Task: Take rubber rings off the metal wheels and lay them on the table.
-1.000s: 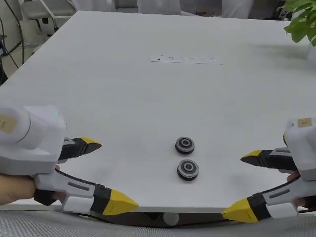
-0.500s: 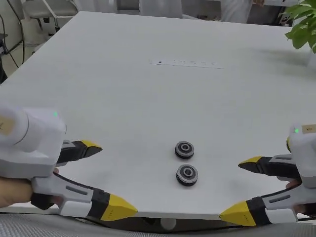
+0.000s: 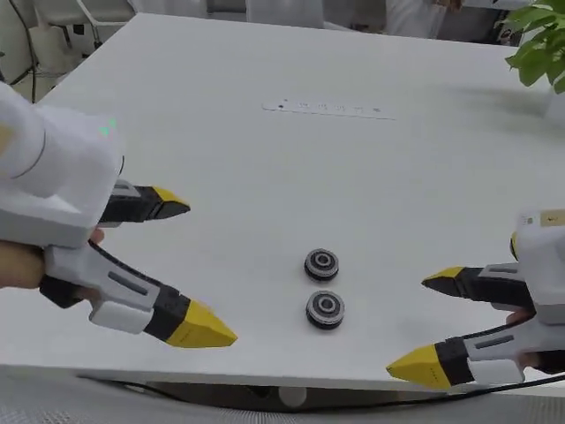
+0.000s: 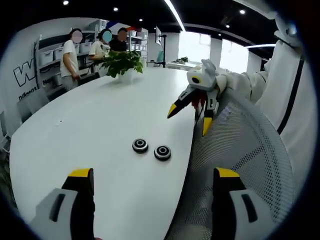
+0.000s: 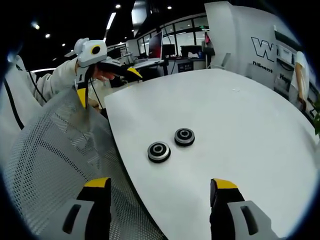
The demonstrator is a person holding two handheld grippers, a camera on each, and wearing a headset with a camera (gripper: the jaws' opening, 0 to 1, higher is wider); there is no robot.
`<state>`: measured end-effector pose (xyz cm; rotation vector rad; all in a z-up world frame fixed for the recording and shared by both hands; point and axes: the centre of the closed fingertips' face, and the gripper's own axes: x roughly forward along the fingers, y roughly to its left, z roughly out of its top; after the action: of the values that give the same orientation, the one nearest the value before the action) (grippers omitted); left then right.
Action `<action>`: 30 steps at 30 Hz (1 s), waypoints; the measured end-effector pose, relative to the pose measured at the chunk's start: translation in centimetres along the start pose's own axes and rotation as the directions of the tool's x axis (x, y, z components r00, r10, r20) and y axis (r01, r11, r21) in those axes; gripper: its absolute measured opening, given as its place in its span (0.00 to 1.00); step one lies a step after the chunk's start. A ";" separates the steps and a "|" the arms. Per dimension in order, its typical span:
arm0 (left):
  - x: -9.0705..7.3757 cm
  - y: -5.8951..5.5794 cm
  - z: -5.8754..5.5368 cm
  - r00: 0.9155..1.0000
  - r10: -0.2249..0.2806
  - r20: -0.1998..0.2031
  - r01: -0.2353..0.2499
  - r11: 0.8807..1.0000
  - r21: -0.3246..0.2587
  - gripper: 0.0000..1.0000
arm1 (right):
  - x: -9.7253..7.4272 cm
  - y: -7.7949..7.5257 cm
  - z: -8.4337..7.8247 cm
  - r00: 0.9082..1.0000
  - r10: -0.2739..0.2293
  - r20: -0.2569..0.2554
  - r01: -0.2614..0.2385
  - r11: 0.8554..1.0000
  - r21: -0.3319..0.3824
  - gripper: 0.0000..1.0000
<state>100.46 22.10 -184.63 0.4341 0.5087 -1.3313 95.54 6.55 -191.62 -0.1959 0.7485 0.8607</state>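
Two small metal wheels with black rubber rings lie flat on the white table point(image 3: 265, 168), one point(image 3: 321, 264) just behind the other point(image 3: 325, 309). They also show as a far wheel point(image 4: 140, 145) and near wheel point(image 4: 162, 152), and as a near wheel point(image 5: 158, 151) and far wheel point(image 5: 184, 136). My left gripper point(image 3: 199, 269) hovers open to the left of the wheels, raised above the table. My right gripper point(image 3: 424, 322) hovers open to their right near the front edge. Neither holds anything. The right gripper point(image 4: 189, 113) and left gripper point(image 5: 106, 76) show in each other's views.
A flat strip of sockets point(image 3: 322, 108) is set into the table's middle. A green plant point(image 3: 540, 44) stands at the far right. People point(image 4: 72, 50) stand beyond the table's far end. A mesh chair back point(image 5: 55, 150) lies below the near edge.
My left gripper has risen and moved forward over the table. The right gripper has hardly moved. The wheels lie where they were; the head view has shifted slightly.
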 end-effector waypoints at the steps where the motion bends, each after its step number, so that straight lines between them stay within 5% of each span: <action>1: 0.3 0.0 0.8 1.000 -0.004 0.002 0.004 1.000 0.021 0.97 | -0.1 -0.1 0.2 1.000 -0.003 -0.001 0.003 1.000 -0.006 0.81; 8: 2.2 0.5 4.3 0.999 -0.031 0.041 0.028 0.996 0.087 0.95 | -1.0 0.0 2.7 1.000 0.004 0.016 -0.003 0.998 -0.066 0.78; 16: 4.9 1.3 6.0 0.995 -0.048 0.091 0.039 0.994 0.104 0.89 | -1.1 -0.6 8.2 0.998 -0.015 0.067 0.026 0.985 -0.171 0.71; 21: 6.7 2.3 5.8 0.987 0.014 0.162 -0.025 0.997 0.070 0.76 | 0.8 -1.3 10.5 0.995 -0.021 0.095 0.039 0.981 -0.190 0.61; 25: 7.4 2.2 4.0 0.986 0.036 0.162 -0.056 0.991 0.119 0.62 | 3.5 -1.2 9.8 0.992 0.030 0.119 -0.009 0.985 -0.172 0.52; 28: 7.6 1.9 3.1 0.986 0.027 0.163 -0.047 0.991 0.123 0.56 | 4.2 -0.8 9.1 0.981 0.069 0.179 -0.046 0.990 -0.133 0.47; 29: 7.8 1.6 3.2 0.978 0.009 0.207 -0.024 0.997 0.074 0.55 | 4.3 -0.5 7.7 0.978 0.106 0.182 -0.090 0.992 -0.092 0.44; 30: 7.9 1.5 3.5 0.972 0.001 0.235 -0.010 0.999 0.037 0.55 | 4.4 -0.7 6.6 0.984 0.111 0.138 -0.095 0.989 -0.115 0.41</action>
<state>103.50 14.08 -186.39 0.3035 0.2848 -1.3679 101.30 11.68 -189.80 -0.1905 0.5813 1.0041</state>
